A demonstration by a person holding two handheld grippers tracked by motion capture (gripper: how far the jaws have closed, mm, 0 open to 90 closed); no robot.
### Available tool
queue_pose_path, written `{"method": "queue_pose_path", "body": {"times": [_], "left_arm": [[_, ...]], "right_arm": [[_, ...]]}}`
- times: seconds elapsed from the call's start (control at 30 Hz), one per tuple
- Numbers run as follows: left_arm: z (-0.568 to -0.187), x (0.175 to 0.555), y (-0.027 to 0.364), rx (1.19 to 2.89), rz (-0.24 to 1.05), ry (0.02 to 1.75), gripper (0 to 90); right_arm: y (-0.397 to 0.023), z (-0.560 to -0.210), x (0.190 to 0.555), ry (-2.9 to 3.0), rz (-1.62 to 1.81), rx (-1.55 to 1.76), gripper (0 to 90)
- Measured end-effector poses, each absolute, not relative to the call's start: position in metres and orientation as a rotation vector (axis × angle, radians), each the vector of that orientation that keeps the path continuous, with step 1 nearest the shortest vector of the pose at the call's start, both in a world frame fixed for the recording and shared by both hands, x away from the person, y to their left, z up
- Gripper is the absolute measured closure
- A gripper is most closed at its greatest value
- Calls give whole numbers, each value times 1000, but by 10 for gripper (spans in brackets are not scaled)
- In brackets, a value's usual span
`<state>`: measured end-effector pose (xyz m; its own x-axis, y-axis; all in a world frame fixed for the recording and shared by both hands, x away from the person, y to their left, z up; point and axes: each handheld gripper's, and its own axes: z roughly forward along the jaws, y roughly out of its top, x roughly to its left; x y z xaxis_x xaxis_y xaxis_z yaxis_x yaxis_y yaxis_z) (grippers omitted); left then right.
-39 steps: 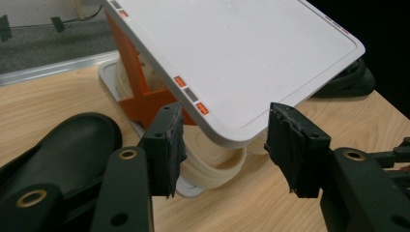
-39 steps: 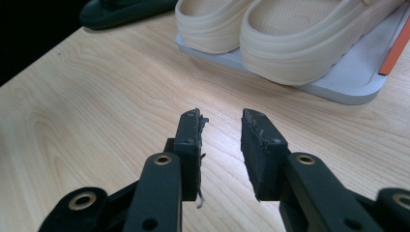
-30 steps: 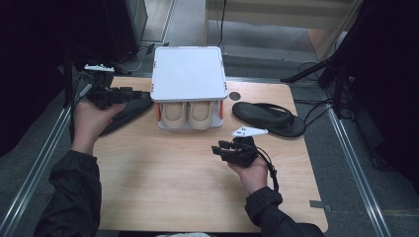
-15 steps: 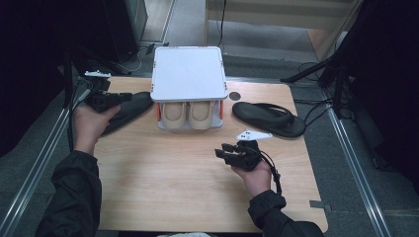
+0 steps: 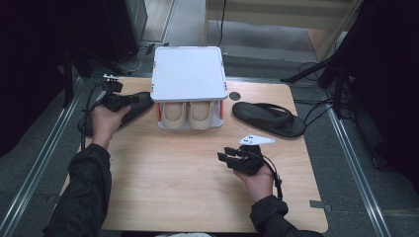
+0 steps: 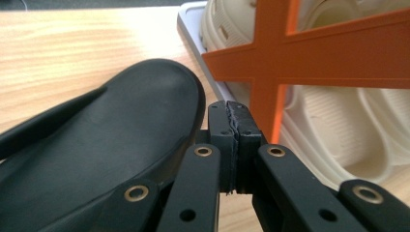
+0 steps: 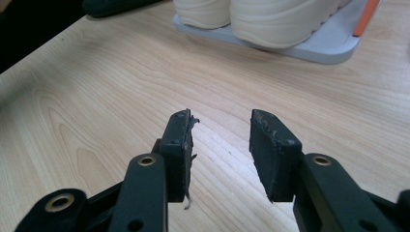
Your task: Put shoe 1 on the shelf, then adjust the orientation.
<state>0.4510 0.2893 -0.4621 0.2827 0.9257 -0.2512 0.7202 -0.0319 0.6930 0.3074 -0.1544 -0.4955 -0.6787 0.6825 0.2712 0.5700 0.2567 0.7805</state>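
A black slipper (image 5: 94, 126) (image 6: 116, 145) lies at the table's left, beside a small rack with a white top (image 5: 188, 74) and orange posts (image 6: 309, 53). A pair of cream shoes (image 5: 190, 114) (image 6: 333, 130) (image 7: 261, 14) sits on the rack's lower shelf. My left gripper (image 5: 129, 100) (image 6: 234, 130) hangs low between the slipper's toe and the rack. Its jaws have just been closing and the pads now meet with nothing between them. My right gripper (image 5: 231, 158) (image 7: 220, 145) is open over bare wood at the front right, holding nothing.
A second black flip-flop (image 5: 269, 118) lies right of the rack. The rack's grey base plate (image 7: 319, 48) juts out in front of the cream shoes. Bare wooden tabletop (image 5: 178, 182) stretches across the front. Cables and dark stands surround the table.
My left gripper has sunk toward the black slipper next to the rack, and its jaws have gone from apart to shut. The right hand has stayed where it was.
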Motion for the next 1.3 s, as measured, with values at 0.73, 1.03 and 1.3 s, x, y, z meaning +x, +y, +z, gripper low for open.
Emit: {"method": "queue_pose_path", "body": {"times": [0.73,1.03,1.3], "left_arm": [[-509,481,293,1826,337,1608,899],[-510,478,292,1842,337,1597,899],[-509,471,290,1847,306,1590,899]], "right_arm": [[-159,-503,301,2401,1383,1230,609],[-159,-502,301,2404,1384,1228,610],[-160,-501,306,2397,1399,1224,615]]}}
